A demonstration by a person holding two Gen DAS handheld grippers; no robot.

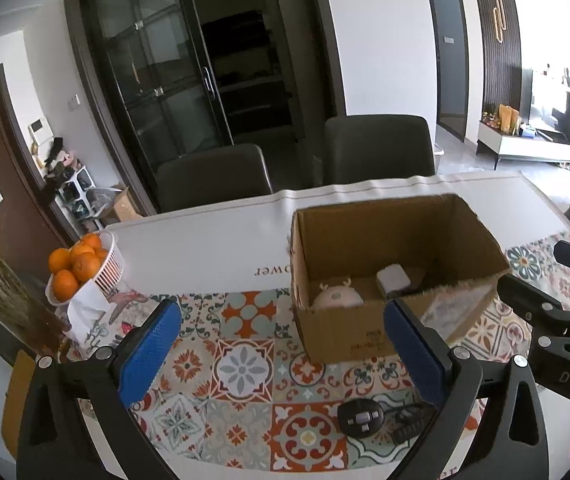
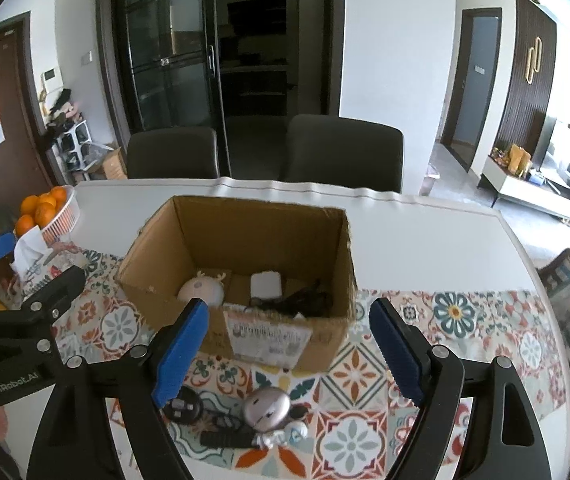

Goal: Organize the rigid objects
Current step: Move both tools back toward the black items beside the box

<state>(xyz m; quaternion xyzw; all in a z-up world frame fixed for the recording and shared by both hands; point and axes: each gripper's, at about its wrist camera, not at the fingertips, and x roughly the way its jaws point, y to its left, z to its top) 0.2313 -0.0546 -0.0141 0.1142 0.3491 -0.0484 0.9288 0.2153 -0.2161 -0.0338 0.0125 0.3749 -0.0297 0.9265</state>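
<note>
A: Since the cardboard box (image 2: 241, 264) stands open-topped in the middle of the patterned tablecloth (image 2: 457, 312), it reads as the collecting bin; already inside lie, from left to right, a round cream gadget with little antlers (image 2: 201, 292), a white rectangular case (image 2: 265, 285) and a tangle of black cable (image 2: 305, 300).

B: And what remains outside?

A: Close in front of the box, a black round plug-like device (image 2: 183, 406), a dark flat remote-like piece (image 2: 225, 438), then a silver dome-shaped object (image 2: 267, 407) with a small white figure (image 2: 285, 434) beside it. They probably wait their turn.

B: How do the claws stand?

A: The left gripper (image 1: 281, 356) has its blue pads wide apart, nothing between them; the black device (image 1: 361, 418) sits at about five o'clock from its midpoint, near the right pad. The right gripper (image 2: 289, 354) is also parted and empty; the silver dome lies at roughly six o'clock, just below the gap, the box at twelve.

B: And the oranges (image 1: 75, 266)?

A: In a white basket (image 1: 111, 270) at the left gripper's ten o'clock, well apart, likely no part of the sorting.
</note>
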